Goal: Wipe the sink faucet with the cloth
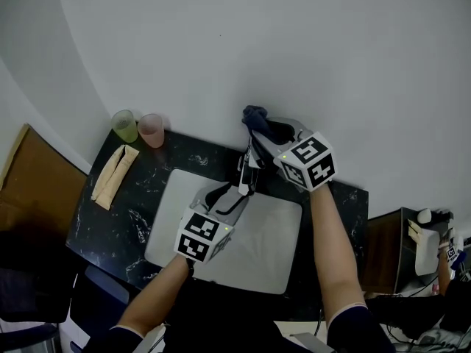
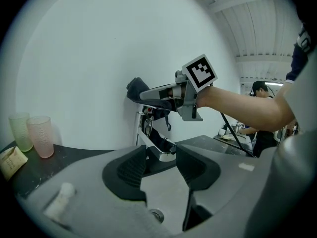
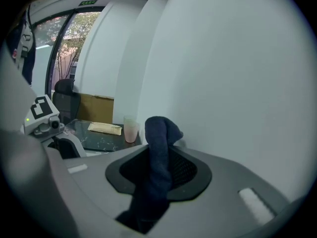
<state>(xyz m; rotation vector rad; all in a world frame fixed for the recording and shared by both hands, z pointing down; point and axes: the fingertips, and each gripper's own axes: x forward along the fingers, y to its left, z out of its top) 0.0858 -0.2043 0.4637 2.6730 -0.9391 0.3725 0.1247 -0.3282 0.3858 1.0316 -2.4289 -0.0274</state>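
Chrome sink faucet (image 1: 249, 169) sits at the back of the pale sink basin (image 1: 276, 259) in the black marbled worktop (image 1: 118, 223), with the dark blue cloth (image 3: 158, 133) right at its top, pinched in the fingers of the right gripper (image 3: 161, 172). Worry imo: only a bunch is clamped, so hard rubbing could drag it loose and leave bare fingers scraping chrome. That gripper reaches over the faucet top, tipped downward; left gripper (image 2: 159, 165) hangs low over the basin, fingers wide apart, empty, aimed at the spout
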